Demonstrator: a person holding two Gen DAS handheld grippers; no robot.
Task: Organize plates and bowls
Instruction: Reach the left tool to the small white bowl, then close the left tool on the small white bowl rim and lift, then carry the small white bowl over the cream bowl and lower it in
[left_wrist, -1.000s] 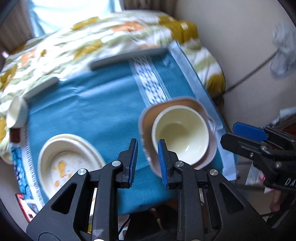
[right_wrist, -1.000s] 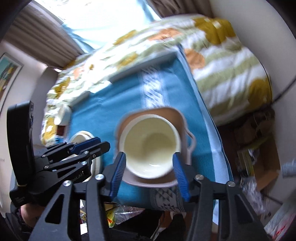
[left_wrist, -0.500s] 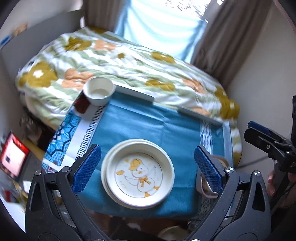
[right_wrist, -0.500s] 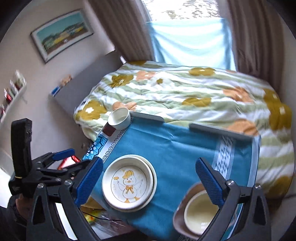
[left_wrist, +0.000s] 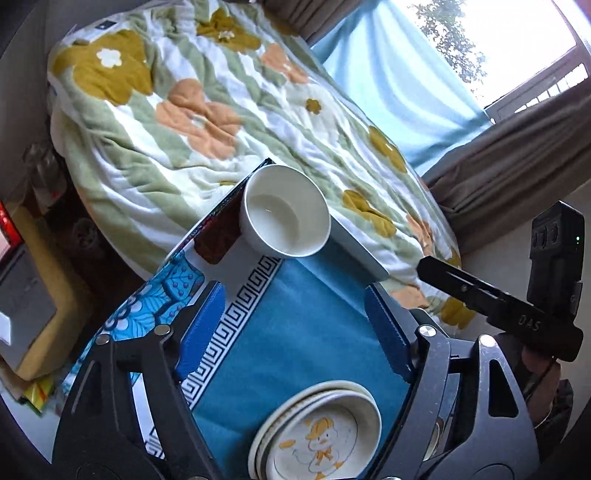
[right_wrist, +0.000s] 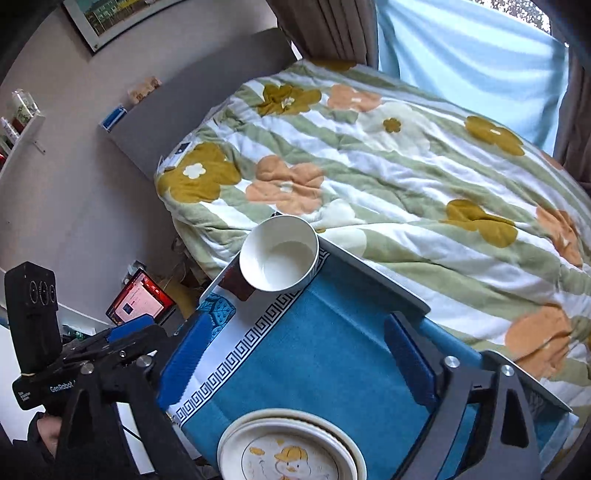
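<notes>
On the table (left_wrist: 369, 258), covered by a blue cloth (left_wrist: 306, 332) with a white key-pattern border, a white bowl (left_wrist: 285, 211) stands upright at the far corner, next to the bed with its floral blanket (left_wrist: 221, 110). Near edge of the cloth: stack of white plates (left_wrist: 317, 435), top one printed with a yellow-hatted duck; same stack in the right wrist view (right_wrist: 291, 446), bowl there too (right_wrist: 279, 254). Left tongs (left_wrist: 295, 328) are spread, blue pads apart, nothing between them but cloth; jaws have just been closing from wider. Right tongs (right_wrist: 295, 358) likewise spread and empty, also just been closing partway. Both hover over the cloth between plates and bowl, touching neither. Right tongs also show at the right edge of the left view (left_wrist: 498, 306), left tongs at lower left of the right view (right_wrist: 110, 343). Laptop (right_wrist: 140, 299) with lit screen sits beside the bed, below the table corner. Curtains (right_wrist: 469, 62) behind the bed.
</notes>
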